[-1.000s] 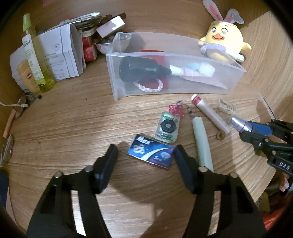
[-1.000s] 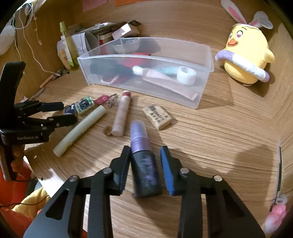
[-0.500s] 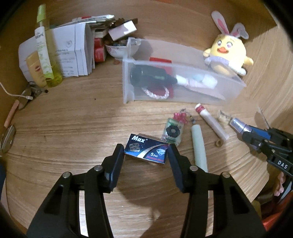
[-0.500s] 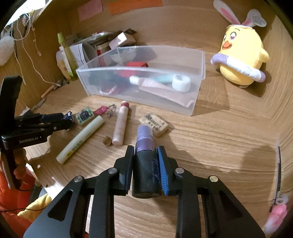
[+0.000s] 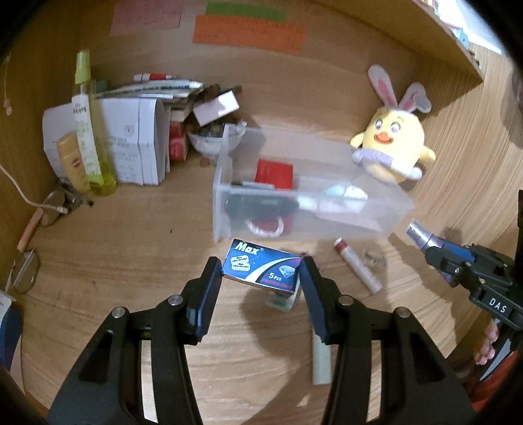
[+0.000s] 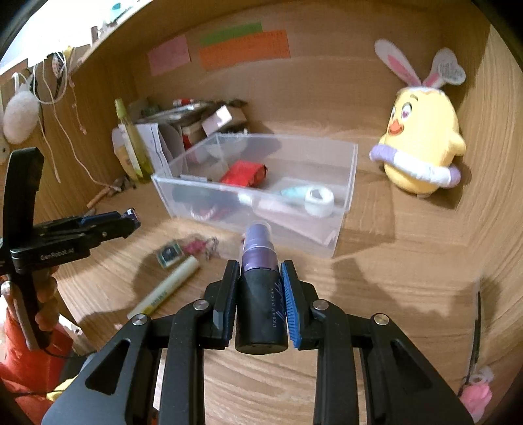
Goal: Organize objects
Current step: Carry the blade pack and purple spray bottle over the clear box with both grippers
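Note:
My left gripper (image 5: 260, 274) is shut on a blue "Max" box (image 5: 261, 268) and holds it above the desk, in front of the clear plastic bin (image 5: 219, 183). My right gripper (image 6: 260, 278) is shut on a dark spray bottle with a purple top (image 6: 260, 294), lifted in front of the bin (image 6: 343, 209). The bin holds a red packet (image 6: 243, 173), a tube and a white roll (image 6: 318, 197). On the desk lie a pale green tube (image 6: 166, 287), a small green card (image 6: 168, 253), a pink charm (image 6: 196, 246) and a red-capped tube (image 5: 358, 264).
A yellow plush chick (image 6: 421, 144) sits right of the bin. Papers, boxes and a green bottle (image 5: 86, 124) crowd the back left corner. Glasses (image 5: 52, 202) lie at the left. The wooden back wall carries sticky notes (image 5: 248, 31).
Both grippers closed on their objects and rose off the desk: the left with the Max box, the right with the spray bottle. Both views now look more level toward the bin.

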{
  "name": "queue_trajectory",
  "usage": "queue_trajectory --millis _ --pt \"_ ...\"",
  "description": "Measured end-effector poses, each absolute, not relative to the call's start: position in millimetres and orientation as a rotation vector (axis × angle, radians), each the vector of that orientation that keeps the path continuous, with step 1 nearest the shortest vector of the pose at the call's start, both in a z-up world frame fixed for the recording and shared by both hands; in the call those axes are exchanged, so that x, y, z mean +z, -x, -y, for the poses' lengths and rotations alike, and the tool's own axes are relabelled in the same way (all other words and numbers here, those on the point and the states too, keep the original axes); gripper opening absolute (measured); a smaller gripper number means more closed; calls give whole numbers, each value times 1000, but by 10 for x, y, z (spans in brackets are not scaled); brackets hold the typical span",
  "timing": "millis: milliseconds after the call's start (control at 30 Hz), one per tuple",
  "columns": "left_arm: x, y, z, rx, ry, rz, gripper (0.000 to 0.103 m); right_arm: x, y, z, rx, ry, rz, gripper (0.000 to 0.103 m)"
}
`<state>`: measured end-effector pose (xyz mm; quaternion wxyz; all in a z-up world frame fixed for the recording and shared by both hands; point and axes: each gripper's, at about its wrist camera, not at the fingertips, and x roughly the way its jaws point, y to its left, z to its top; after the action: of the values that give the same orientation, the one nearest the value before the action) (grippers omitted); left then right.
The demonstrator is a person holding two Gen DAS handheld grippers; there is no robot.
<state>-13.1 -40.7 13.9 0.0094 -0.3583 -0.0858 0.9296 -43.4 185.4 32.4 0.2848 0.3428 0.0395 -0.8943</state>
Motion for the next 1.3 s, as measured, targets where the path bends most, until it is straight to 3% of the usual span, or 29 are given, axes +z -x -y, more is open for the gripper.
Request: queue_trajectory --millis 700,1300 --pt "629 532 266 2940 934 241 49 791 903 -1708 -2475 -728 -116 23" --pt "569 1153 70 2890 1020 221 49 815 1552 -1450 -2479 -768 -186 23"
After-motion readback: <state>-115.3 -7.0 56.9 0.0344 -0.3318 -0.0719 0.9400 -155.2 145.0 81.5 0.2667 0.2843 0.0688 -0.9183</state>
